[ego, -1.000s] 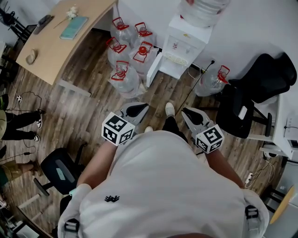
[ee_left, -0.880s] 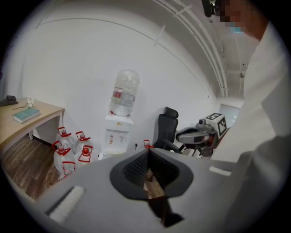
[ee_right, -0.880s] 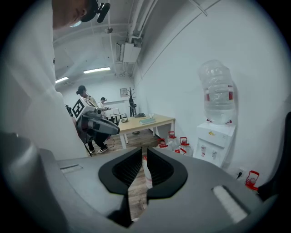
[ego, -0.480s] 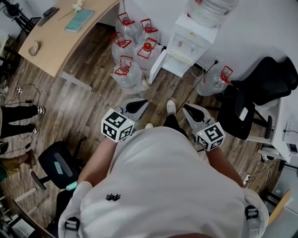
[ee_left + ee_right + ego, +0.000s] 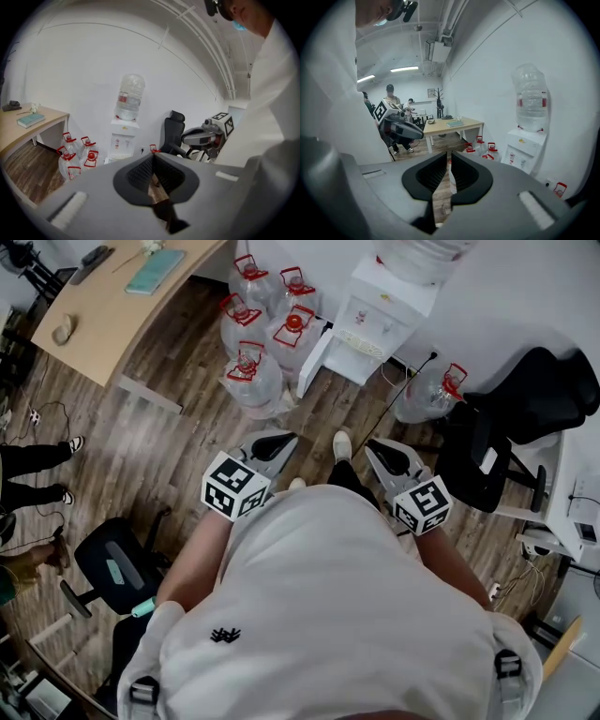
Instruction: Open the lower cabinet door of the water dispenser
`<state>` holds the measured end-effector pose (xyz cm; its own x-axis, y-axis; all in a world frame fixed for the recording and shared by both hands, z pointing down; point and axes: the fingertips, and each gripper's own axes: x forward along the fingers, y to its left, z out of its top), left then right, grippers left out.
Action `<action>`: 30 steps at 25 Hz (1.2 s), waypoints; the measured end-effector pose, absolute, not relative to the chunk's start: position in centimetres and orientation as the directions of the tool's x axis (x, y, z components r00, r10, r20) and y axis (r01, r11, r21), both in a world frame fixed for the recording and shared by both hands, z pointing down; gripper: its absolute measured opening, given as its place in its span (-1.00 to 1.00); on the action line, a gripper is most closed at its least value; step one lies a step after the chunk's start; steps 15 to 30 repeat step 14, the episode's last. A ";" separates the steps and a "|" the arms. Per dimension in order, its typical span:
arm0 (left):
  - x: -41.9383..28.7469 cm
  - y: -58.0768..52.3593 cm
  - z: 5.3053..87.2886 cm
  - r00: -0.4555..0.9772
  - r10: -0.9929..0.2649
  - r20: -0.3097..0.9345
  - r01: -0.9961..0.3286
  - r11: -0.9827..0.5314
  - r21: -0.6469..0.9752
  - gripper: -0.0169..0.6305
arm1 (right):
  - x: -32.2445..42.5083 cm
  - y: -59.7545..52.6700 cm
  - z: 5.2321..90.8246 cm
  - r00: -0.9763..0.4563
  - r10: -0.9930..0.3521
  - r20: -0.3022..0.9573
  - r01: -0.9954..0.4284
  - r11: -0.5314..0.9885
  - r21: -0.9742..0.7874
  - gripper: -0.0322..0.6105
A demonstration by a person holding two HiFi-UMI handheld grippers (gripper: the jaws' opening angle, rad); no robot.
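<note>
The white water dispenser (image 5: 380, 320) stands against the wall with a big clear bottle (image 5: 422, 254) on top. A white panel (image 5: 314, 360) juts out at its lower left side. The dispenser (image 5: 123, 140) also shows in both gripper views (image 5: 525, 147), a few steps away. My left gripper (image 5: 279, 442) and right gripper (image 5: 384, 448) are held out in front of my body, pointing toward it, far short of it. The left gripper's (image 5: 153, 157) jaw tips meet with nothing in them. The right gripper's (image 5: 449, 157) jaws stand a thin slit apart, empty.
Several red-capped water jugs (image 5: 262, 329) crowd the floor left of the dispenser; one more jug (image 5: 431, 399) lies to its right. A black office chair (image 5: 506, 427) is on the right, a wooden desk (image 5: 112, 306) at the back left, another chair (image 5: 117, 568) and a person's legs (image 5: 37, 460) on the left.
The head view has shifted slightly. Both grippers hold about the same places in front of my body, and the dispenser stands as before.
</note>
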<state>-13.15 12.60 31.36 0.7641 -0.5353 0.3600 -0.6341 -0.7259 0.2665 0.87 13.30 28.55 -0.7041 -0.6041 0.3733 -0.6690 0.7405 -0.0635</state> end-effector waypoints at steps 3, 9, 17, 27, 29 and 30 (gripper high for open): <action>-13.2 12.6 31.1 0.763 -0.540 0.354 -0.636 -0.725 0.265 -0.78 | 0.7 13.2 28.4 -0.705 -0.603 0.374 -0.667 0.743 -0.061 -0.80; -14.3 13.1 31.2 0.751 -0.556 0.357 -0.652 -0.710 0.267 -0.78 | -0.4 13.3 28.2 -0.717 -0.591 0.369 -0.652 0.756 -0.057 -0.82; -15.3 12.9 30.9 0.735 -0.583 0.347 -0.673 -0.692 0.261 -0.78 | -0.9 13.1 27.9 -0.727 -0.579 0.370 -0.636 0.770 -0.044 -0.82; -15.3 12.9 30.9 0.735 -0.583 0.347 -0.673 -0.692 0.261 -0.78 | -0.9 13.1 27.9 -0.727 -0.579 0.370 -0.636 0.770 -0.044 -0.82; -15.3 12.9 30.9 0.735 -0.583 0.347 -0.673 -0.692 0.261 -0.78 | -0.9 13.1 27.9 -0.727 -0.579 0.370 -0.636 0.770 -0.044 -0.82; -15.3 12.9 30.9 0.735 -0.583 0.347 -0.673 -0.692 0.261 -0.78 | -0.9 13.1 27.9 -0.727 -0.579 0.370 -0.636 0.770 -0.044 -0.82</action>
